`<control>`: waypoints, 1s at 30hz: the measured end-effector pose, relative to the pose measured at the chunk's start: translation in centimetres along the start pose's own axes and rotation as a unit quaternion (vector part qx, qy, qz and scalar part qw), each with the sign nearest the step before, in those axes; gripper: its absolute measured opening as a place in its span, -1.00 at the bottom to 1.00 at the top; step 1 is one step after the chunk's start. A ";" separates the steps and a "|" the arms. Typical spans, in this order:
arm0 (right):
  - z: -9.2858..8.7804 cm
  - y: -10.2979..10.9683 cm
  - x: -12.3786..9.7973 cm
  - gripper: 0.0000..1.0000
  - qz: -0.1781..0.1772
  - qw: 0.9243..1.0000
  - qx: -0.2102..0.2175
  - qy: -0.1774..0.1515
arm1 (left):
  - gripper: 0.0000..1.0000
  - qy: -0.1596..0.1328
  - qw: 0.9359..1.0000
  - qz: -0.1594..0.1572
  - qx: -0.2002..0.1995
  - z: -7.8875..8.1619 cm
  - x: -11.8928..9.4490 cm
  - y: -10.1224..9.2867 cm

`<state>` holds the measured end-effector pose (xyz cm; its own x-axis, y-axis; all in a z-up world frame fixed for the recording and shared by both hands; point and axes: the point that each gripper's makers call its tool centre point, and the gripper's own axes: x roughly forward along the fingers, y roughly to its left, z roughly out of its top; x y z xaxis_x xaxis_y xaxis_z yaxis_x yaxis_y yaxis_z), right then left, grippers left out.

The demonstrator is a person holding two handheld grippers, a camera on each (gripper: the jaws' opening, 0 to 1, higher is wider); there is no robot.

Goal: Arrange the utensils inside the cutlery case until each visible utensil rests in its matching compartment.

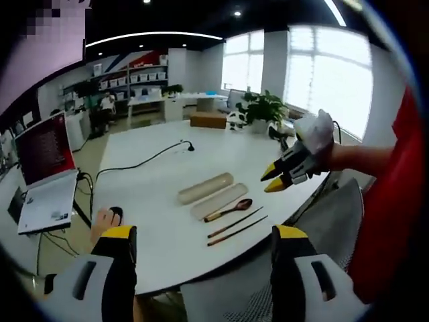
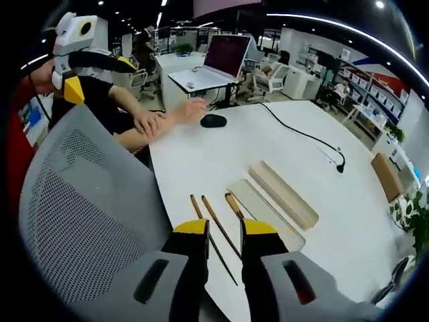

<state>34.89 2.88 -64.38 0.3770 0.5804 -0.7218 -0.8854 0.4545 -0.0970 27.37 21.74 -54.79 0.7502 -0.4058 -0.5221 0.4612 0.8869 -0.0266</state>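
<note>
Cutlery case sits open on the white table, split into two long beige halves lying side by side, around 12 o'clock from the left gripper's own jaws. The nearer half looks like the tray, the other the lid, though I can't make out any compartment dividers from here. Wooden spoon and the two chopsticks are lined up just beside the tray toward the table edge, none of them inside yet, so my guess is the job hasn't really started. Laid out parallel like that, they should be easy to pick one at a time.

Left gripper's jaws are spread wide with nothing between them, hanging back from the table. Right gripper is right above the near ends of the chopsticks; its jaws are a bit apart and not gripping anything. In the left gripper view it comes in at 2 o'clock, yellow tips pointing at the utensils.

Around it: a black mouse with a person's hand resting next to it, a laptop on a side stand, a black cable running across the table, and a grey mesh chair tucked in close. The chair back is the only thing crowding the reach; the cable is well clear of the case.
</note>
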 end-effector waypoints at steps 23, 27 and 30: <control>-2.0 2.1 3.1 -0.70 0.041 0.997 -0.049 0.042 | 0.67 0.000 0.998 0.050 -0.033 -2.4 -4.0 -0.8; -2.3 2.6 3.8 -0.72 0.053 0.996 -0.049 0.045 | 0.66 -0.013 0.997 0.059 -0.058 -1.7 -4.3 -0.7; -2.5 2.7 4.0 -0.72 0.054 0.996 -0.047 0.045 | 0.66 -0.025 0.996 0.059 -0.058 -0.9 -4.1 -0.9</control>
<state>33.29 4.73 -69.22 0.2562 0.5569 -0.7900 -0.9427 0.3246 -0.0769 23.43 22.87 -53.38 0.8196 -0.3048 -0.4851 0.3123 0.9476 -0.0678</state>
